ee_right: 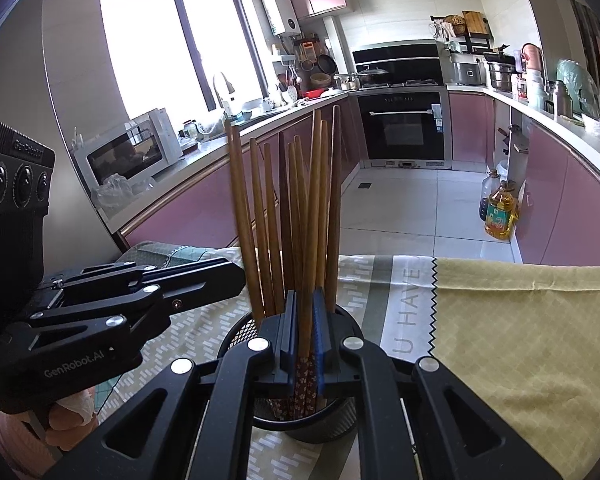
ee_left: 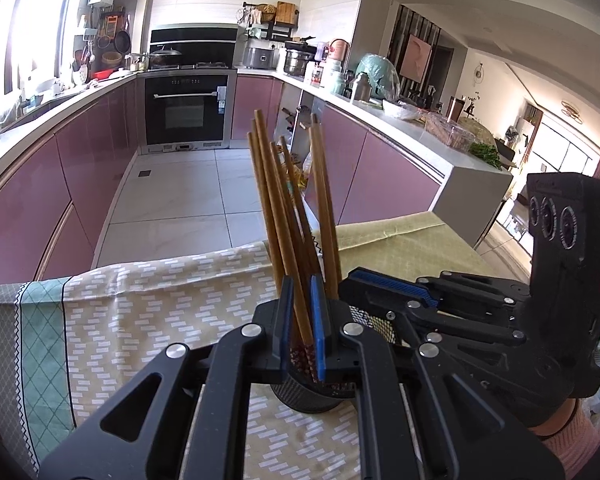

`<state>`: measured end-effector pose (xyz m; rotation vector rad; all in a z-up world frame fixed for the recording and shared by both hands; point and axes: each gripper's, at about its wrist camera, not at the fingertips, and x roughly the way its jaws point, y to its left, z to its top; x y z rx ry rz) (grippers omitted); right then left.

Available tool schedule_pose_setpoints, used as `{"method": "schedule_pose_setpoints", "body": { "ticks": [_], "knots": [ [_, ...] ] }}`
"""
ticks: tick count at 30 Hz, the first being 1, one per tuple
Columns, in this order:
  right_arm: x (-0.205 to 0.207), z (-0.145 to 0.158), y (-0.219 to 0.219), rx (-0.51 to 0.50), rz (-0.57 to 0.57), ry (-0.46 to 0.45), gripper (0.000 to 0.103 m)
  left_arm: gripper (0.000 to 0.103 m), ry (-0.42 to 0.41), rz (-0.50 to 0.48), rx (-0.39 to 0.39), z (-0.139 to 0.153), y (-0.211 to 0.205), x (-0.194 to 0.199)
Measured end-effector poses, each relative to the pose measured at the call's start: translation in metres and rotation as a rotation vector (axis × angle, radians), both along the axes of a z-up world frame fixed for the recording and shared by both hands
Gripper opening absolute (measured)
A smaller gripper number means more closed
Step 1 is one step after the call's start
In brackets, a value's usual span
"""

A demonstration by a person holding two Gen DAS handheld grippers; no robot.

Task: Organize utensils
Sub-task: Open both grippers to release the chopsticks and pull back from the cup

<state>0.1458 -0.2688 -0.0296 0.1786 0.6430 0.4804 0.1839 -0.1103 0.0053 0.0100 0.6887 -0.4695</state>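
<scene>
1. The task is looking well along: the chopsticks (ee_right: 296, 216) are standing upright in the black mesh holder (ee_right: 308, 426), which is sitting on the patterned cloth (ee_left: 148, 296) near the table's near edge.
2. The left gripper (ee_left: 301, 328) is clamping one chopstick above the holder; the right gripper (ee_right: 303, 336) is clamping what appears to be a pair there.
3. Lowering and releasing these is probably remaining.
4. Counting: roughly ten chopsticks, though overlap is hiding some; one holder; two grippers; a yellow-green cloth (ee_right: 520, 320) is lying at the right.
</scene>
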Motion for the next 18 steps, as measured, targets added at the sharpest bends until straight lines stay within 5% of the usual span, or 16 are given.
{"method": "schedule_pose_setpoints", "body": {
  "ticks": [5,7,10,15,18],
  "knots": [
    [-0.008,0.001,-0.003,0.008,-0.009,-0.008,0.008,0.018,-0.003,0.016,0.002,-0.007,0.007,-0.004],
    [-0.015,0.003,-0.005,0.008,-0.015,-0.022,0.015,0.030,-0.025,0.034,-0.006,-0.007,0.014,-0.012],
    [-0.030,0.008,-0.005,-0.012,-0.035,-0.066,0.032,0.048,-0.074,0.066,-0.015,-0.005,0.028,-0.027],
    [-0.058,0.012,-0.003,-0.072,-0.095,-0.168,0.079,0.087,-0.187,0.146,0.006,-0.002,0.048,-0.060],
    [-0.071,0.010,-0.001,-0.098,-0.119,-0.206,0.086,0.097,-0.245,0.183,0.012,0.000,0.059,-0.078]
  ]
}}
